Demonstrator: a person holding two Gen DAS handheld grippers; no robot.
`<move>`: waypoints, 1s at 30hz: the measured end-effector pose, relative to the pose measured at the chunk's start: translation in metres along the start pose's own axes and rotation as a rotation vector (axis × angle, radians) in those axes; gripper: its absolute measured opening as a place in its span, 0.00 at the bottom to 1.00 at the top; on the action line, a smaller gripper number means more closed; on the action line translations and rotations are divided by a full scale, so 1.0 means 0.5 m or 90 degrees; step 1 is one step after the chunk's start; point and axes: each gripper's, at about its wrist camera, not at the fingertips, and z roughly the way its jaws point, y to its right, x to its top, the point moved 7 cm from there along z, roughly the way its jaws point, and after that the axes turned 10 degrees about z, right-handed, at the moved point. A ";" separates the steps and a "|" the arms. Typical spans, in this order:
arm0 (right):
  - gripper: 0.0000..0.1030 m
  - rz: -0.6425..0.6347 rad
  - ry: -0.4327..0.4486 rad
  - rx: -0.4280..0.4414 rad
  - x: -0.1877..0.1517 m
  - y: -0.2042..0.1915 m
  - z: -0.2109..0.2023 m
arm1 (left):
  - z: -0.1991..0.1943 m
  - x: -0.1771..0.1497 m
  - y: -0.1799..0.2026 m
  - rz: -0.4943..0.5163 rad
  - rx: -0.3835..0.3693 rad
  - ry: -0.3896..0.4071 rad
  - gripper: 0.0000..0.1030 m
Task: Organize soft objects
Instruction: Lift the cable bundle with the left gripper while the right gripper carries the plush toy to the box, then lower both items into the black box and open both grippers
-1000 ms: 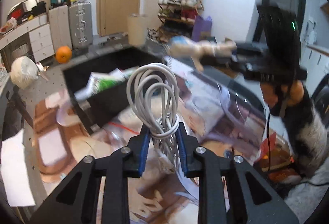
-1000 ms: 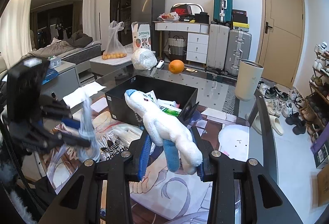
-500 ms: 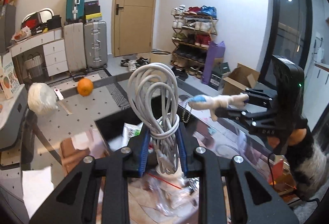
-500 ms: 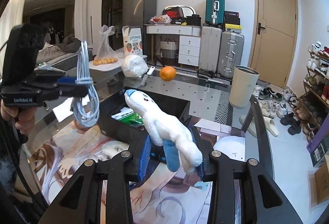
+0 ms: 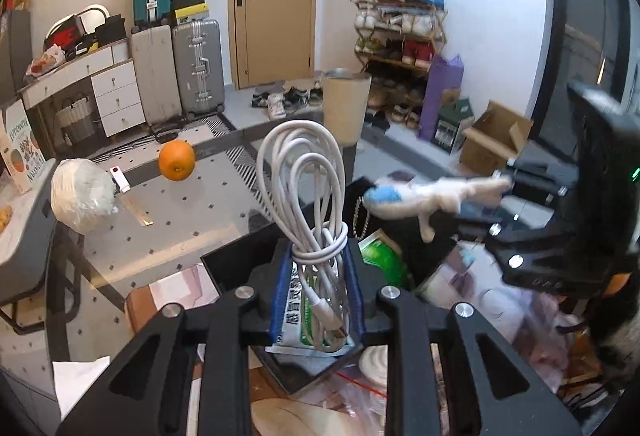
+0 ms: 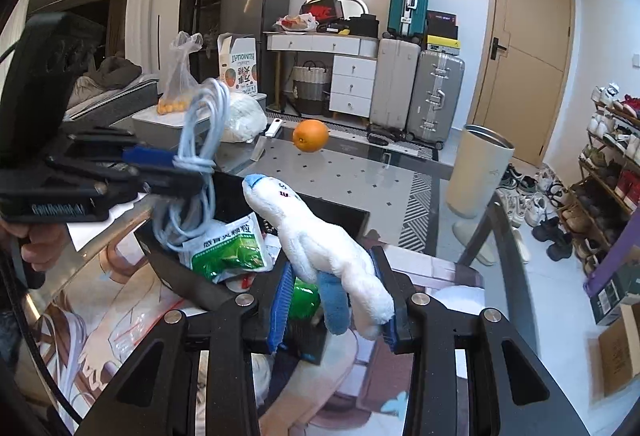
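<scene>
The glass table (image 6: 360, 172) carries an open black box (image 6: 344, 214), which now sits directly beneath both tools; a second ago it lay farther off, so both hands have carried their loads in over it. Inside the box lie a green-and-white packet (image 6: 228, 248) and other small items. An orange (image 5: 176, 159) and a wrapped white bundle (image 5: 82, 200) stand apart on the far side of the table. The right gripper (image 6: 334, 306) is clamped on a white plush toy (image 6: 320, 240) with a blue snout, gripping its lower body, head tilted up over the box rim. The left gripper (image 5: 317, 290) is closed tight on a coiled white cable (image 5: 308, 196), its loops standing upright above the jaws and its plug (image 5: 330, 318) hanging between them. Neither grip has altered. Judged from this, both soft things are poised for release into the box, neither yet placed.
</scene>
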 end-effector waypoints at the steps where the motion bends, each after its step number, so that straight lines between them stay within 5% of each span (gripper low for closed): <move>1: 0.36 -0.002 -0.002 0.000 0.002 -0.001 0.006 | 0.010 -0.003 0.000 0.008 0.004 -0.009 0.23; 11: 0.36 0.011 -0.014 -0.046 0.010 0.019 0.057 | 0.094 -0.033 0.030 0.036 -0.029 -0.072 0.23; 19: 0.36 0.036 -0.007 -0.019 0.015 0.034 0.048 | 0.102 -0.036 0.027 0.022 -0.029 -0.076 0.26; 23: 0.36 0.022 -0.015 -0.016 0.017 0.012 0.064 | 0.085 -0.035 0.017 0.001 -0.014 -0.065 0.45; 30: 0.39 -0.012 -0.023 -0.018 0.025 -0.025 0.106 | 0.060 -0.054 -0.012 -0.031 0.015 -0.059 0.52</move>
